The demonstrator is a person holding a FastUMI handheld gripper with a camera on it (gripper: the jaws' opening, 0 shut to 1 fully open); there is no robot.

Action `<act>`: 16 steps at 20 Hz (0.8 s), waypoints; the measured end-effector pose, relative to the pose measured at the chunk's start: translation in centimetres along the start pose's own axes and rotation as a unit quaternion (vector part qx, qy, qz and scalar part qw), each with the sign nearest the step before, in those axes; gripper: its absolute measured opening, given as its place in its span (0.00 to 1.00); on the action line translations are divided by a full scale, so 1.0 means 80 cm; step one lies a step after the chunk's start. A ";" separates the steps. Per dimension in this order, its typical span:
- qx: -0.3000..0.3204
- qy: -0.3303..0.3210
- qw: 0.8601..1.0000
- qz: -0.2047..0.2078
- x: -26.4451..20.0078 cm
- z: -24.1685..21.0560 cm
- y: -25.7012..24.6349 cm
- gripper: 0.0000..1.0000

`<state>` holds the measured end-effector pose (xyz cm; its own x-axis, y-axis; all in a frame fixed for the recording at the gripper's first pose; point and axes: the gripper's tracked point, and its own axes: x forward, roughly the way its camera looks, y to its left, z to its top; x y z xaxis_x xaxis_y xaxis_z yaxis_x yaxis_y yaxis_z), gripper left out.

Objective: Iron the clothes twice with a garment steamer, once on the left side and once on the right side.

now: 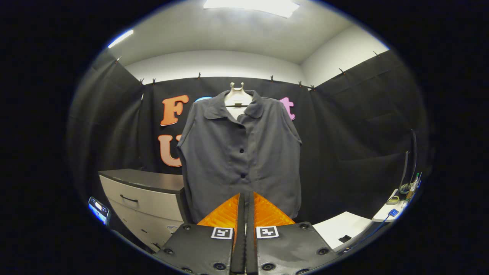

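Closed jaws: the two fingers of the gripper (245,198) sit side by side with only a thin dark seam between them, and nothing is held in that seam. No steamer in the grip, so the pass over the fabric has not begun by my judgement.

Just beyond the fingertips hangs the dark shirt (240,152), front facing the fingers, short sleeves drooping to either side, collar open. A line of small buttons runs down the placket, roughly in line with the seam between the fingers. The shirt sits on a pale hanger (237,91) whose top pokes above the collar; it hangs in front of the black cloth wall. Hem falls near fingertip level.

To one side of the shirt, lower down, a grey cabinet with drawers (143,198); near it, closer to the gripper, a phone (98,209) with a lit screen. On the other side, a white table (347,225) with a small dark item on it, and further along a ledge with cables and small oddments, too small to identify. The garment steamer itself I cannot pick out.

Risks, as judged from here:
- Steamer must be found and grasped first; jaws need to open for that.
- Shirt hangs free, so pressure may swing it off line.
- Cables near the table could snag a reach.
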<state>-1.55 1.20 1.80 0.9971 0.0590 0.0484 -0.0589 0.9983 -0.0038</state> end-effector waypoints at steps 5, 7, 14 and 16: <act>-0.030 -0.007 0.999 -0.022 0.008 0.004 -0.029 0.09; -0.025 -0.004 0.999 -0.026 0.012 0.000 -0.034 0.09; -0.015 0.012 0.999 -0.027 0.009 -0.018 -0.033 0.09; -0.024 0.015 0.999 -0.026 0.007 -0.018 -0.032 0.09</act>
<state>-0.77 -1.32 0.40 0.9998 0.0073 0.0207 -0.0062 0.9988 -0.0496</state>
